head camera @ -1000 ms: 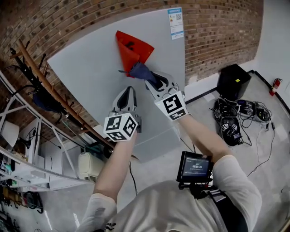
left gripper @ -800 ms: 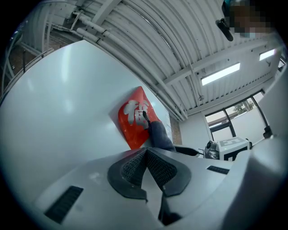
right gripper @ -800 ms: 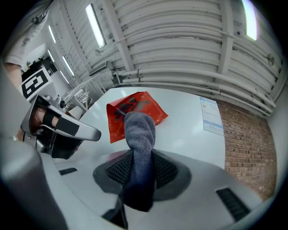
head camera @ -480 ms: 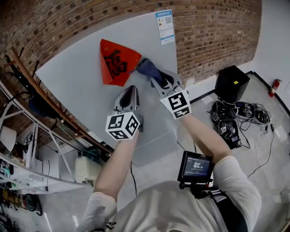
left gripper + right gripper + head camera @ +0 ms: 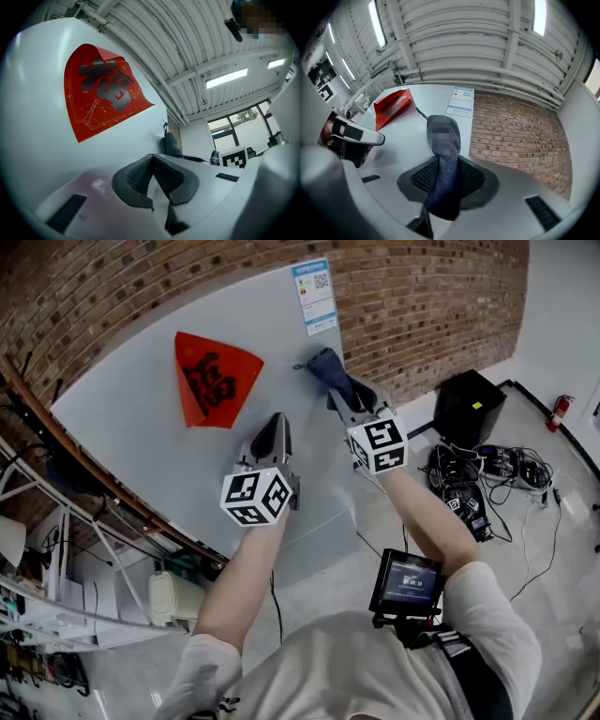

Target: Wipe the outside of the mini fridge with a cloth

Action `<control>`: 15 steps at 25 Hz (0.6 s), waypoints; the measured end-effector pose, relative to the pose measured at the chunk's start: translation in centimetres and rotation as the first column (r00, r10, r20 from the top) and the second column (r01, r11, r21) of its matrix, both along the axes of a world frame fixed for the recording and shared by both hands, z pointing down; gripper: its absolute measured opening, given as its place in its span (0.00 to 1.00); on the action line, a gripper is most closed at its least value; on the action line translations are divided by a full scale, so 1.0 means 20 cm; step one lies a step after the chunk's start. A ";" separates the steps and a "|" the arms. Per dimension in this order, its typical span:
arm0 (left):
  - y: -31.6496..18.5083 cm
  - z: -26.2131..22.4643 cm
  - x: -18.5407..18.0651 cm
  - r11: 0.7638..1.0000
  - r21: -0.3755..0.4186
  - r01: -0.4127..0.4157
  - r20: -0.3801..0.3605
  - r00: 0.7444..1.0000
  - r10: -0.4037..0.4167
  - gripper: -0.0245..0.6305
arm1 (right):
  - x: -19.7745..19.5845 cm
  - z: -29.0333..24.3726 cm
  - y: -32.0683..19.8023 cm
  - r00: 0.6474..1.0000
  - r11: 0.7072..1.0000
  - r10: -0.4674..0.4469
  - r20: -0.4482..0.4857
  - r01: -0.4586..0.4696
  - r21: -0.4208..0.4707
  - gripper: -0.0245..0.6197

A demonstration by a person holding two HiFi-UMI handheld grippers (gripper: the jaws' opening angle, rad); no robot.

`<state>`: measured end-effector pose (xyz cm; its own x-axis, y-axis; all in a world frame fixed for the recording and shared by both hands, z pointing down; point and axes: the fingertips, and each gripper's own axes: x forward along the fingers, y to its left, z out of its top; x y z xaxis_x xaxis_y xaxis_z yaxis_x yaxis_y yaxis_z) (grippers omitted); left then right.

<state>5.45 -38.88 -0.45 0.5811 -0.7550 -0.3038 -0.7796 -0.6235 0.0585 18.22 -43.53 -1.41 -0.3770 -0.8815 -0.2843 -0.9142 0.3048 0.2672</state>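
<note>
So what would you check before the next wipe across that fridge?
1. Cloth clamped in the right gripper: ok, it stands between the jaws.
2. Cloth against the fridge face: ok, it looks pressed on.
3. Left gripper out of the way: ok, shut, empty, lower left of the cloth.
4. Red paper clear of the cloth: ok, well to its left.
5. Label clear of the cloth: ok, just above it, apart.
6. Dirt left on the fridge face: cannot tell.
</note>
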 end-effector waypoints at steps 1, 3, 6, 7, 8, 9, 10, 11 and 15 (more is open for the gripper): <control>0.00 0.00 0.01 1.000 0.000 -0.002 0.000 1.000 0.002 0.04 | 0.01 0.00 -0.01 1.000 1.000 0.003 0.006 -0.003 -0.005 0.21; 0.00 0.01 0.01 1.000 0.000 -0.002 0.000 1.000 0.002 0.04 | 0.02 0.01 -0.02 1.000 1.000 0.005 0.009 -0.004 -0.013 0.21; 0.01 0.01 -0.01 1.000 0.000 -0.001 -0.001 1.000 0.001 0.04 | 0.00 0.02 -0.02 1.000 1.000 0.003 0.012 -0.003 -0.028 0.21; 0.01 0.01 -0.03 1.000 0.000 -0.001 0.000 1.000 0.001 0.04 | -0.01 0.02 -0.02 1.000 0.999 0.002 0.015 -0.002 -0.034 0.21; 0.02 0.01 -0.04 1.000 0.001 0.000 0.001 1.000 0.000 0.04 | -0.02 0.02 -0.02 1.000 0.999 0.001 0.018 -0.001 -0.039 0.21; 0.03 0.01 -0.07 1.000 0.002 0.002 0.001 1.000 -0.002 0.04 | -0.03 0.03 -0.01 1.000 0.999 -0.001 0.021 0.002 -0.042 0.21; 0.04 0.01 -0.09 1.000 0.002 0.004 0.000 1.000 -0.004 0.04 | -0.05 0.03 0.01 1.000 0.999 -0.006 0.023 0.007 -0.043 0.21; 0.05 0.01 -0.12 1.000 0.001 0.008 -0.001 1.000 -0.008 0.04 | -0.08 0.03 0.02 1.000 0.999 -0.012 0.023 0.013 -0.042 0.21; 0.09 0.04 -0.26 1.000 -0.012 0.026 -0.003 1.000 -0.026 0.04 | -0.22 0.05 0.11 0.999 0.998 -0.048 0.015 0.048 -0.040 0.21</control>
